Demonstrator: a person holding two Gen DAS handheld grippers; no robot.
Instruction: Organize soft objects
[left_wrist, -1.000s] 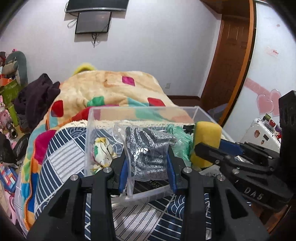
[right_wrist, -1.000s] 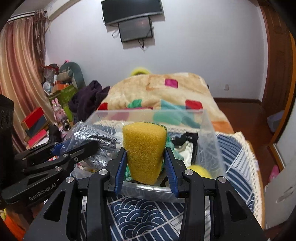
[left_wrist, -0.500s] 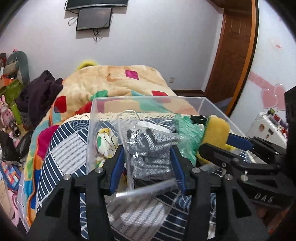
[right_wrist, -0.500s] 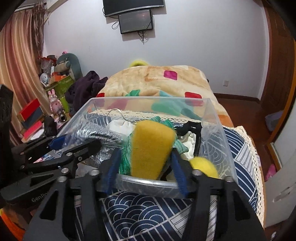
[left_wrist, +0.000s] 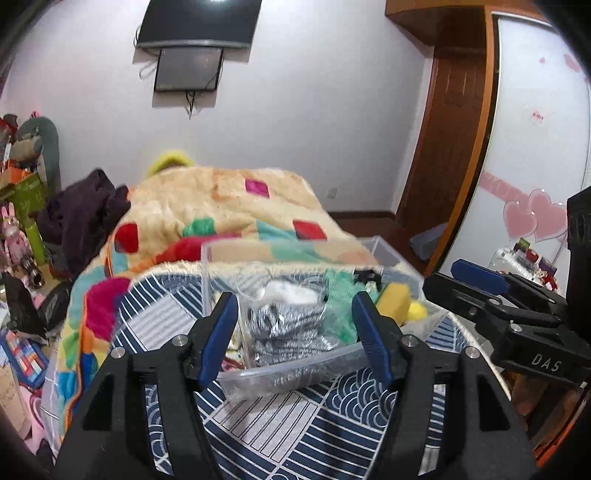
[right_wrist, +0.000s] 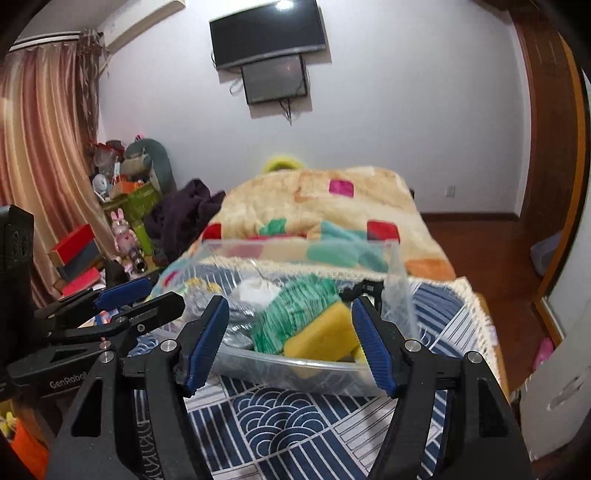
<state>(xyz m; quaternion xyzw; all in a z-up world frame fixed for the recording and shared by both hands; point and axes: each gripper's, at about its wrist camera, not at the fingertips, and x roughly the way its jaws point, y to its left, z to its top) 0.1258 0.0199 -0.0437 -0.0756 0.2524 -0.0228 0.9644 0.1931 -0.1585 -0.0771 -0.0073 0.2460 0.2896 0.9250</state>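
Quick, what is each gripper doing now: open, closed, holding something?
Left gripper: open, holding nothing; glove bag lies in the box.
Right gripper: open, holding nothing; sponge lies in the box.

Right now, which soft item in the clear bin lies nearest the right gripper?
The yellow sponge, at the clear bin's front wall between the right gripper's open fingers; the green mesh and silvery bag lie further left.

Both wrist views near, facing clear bin (left_wrist: 295, 373) (right_wrist: 295, 369), side by side
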